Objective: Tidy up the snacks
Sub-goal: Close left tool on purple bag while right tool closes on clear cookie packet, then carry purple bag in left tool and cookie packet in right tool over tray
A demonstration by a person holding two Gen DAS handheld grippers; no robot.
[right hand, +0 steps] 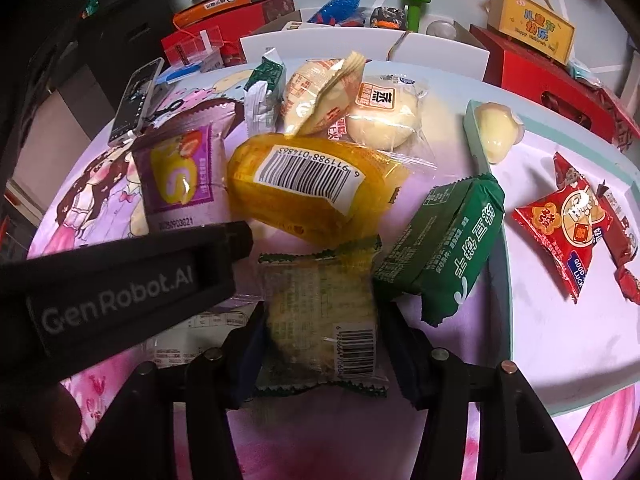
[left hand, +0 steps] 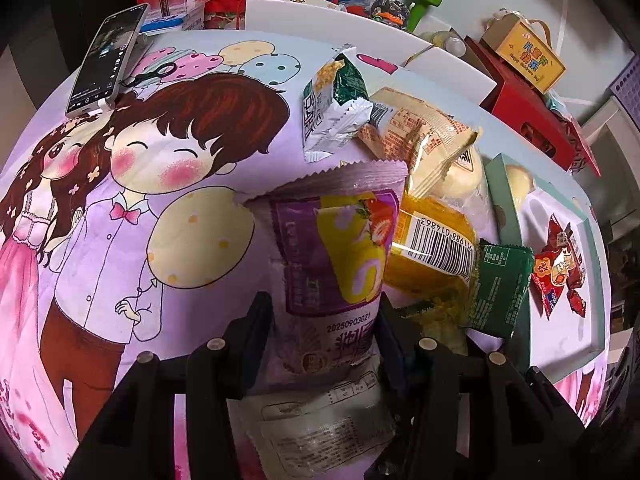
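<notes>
Purple and yellow, the swiss-roll snack packet (left hand: 340,252) stands between the two fingers of the left gripper (left hand: 324,320), which are closed on its lower part; the packet is lifted a little above the cartoon-printed cloth (left hand: 120,200), near the middle of the table. In the right wrist view the same packet (right hand: 180,176) appears at the left, with the black body of the left gripper (right hand: 120,280) crossing in front of it.

The right gripper (right hand: 324,328) is closed on a clear packet with green zigzag edges (right hand: 320,312), holding it by both sides at the near edge of the snack pile. Just beyond it lies a yellow packet with a white barcode label (right hand: 312,188), and to the right a dark green packet (right hand: 448,252) leans on the rim of a pale green tray (right hand: 504,264). Inside the tray lie red candy packets (right hand: 568,216) and, at its far corner, a pale round bun (right hand: 496,128). Farther away are a white bun in clear wrap (right hand: 384,120), a beige packet (right hand: 316,100) and a green-and-white packet (right hand: 264,84).

A phone (left hand: 108,60) rests at the far left on the cloth. Behind the table stand red boxes (right hand: 532,76) and a yellow gift box (right hand: 536,28).
</notes>
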